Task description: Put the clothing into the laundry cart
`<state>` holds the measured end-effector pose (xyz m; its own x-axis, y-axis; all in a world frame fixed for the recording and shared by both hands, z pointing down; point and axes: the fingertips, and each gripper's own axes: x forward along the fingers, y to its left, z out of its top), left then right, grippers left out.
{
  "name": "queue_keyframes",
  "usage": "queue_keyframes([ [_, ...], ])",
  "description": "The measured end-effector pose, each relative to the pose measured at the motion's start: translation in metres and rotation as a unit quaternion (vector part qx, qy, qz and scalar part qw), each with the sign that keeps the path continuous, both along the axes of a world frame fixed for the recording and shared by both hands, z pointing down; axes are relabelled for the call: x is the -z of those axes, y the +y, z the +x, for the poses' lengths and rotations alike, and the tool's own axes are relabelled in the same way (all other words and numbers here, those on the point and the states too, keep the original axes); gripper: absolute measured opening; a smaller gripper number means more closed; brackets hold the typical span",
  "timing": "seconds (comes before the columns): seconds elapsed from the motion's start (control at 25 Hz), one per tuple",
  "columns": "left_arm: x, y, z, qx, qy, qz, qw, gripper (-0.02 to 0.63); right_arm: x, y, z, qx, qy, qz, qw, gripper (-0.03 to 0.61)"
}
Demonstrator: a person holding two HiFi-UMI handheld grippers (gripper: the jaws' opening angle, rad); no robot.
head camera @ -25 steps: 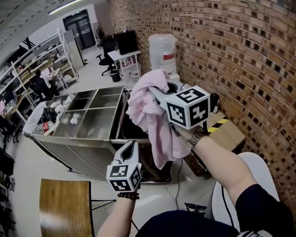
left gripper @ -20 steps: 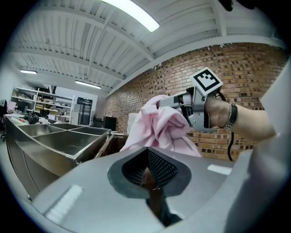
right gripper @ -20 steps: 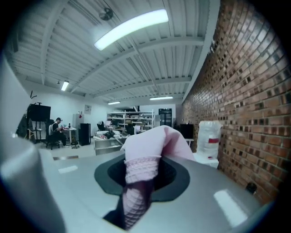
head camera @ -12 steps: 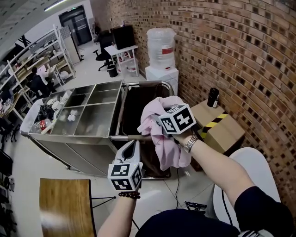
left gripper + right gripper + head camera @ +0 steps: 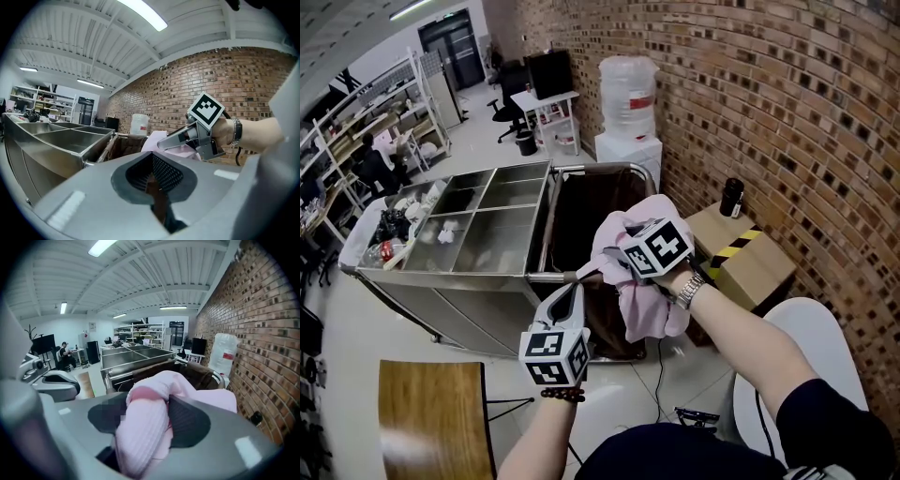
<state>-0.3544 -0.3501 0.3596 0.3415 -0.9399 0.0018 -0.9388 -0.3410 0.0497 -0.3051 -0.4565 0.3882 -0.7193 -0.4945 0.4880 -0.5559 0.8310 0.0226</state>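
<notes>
- the right gripper (image 5: 596, 262) was over the near right corner of the laundry cart (image 5: 577, 214), pointing a bit downward toward its brown bag.
- its jaws had just been opening and stood apart; the pink garment (image 5: 645, 309) lay bunched in the gap between them, draped over the gripper rather than squeezed.
- the rest of the garment hung down below the person's wrist, in front of the cart's near side; i couldn't tell whether it touched the rail.
- the left gripper (image 5: 570, 291) was held level, nearer the person and just left of the garment, its jaws together with nothing in them.
- a steel trolley (image 5: 487, 246) with open compartments stood right against the cart's left side.
- behind the cart a water jug (image 5: 628, 94) sat on its white stand by the brick wall (image 5: 769, 112).
- a cardboard box (image 5: 750, 258) with black and yellow tape sat on the floor to the cart's right, a dark bottle (image 5: 730, 197) standing at its far corner.
</notes>
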Motion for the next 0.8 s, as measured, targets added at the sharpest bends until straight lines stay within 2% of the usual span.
queue_keyframes([
  [0.56,0.007,0.017,0.004,-0.044,0.003,0.000,0.9990,-0.002,0.026,0.029,0.025,-0.061,-0.018,0.019,0.998,0.269],
  [0.8,0.009,0.029,0.018,-0.053,0.003,-0.001,0.9986,-0.002,0.041,0.051,0.036,-0.066,-0.032,0.034,0.997,0.268],
])
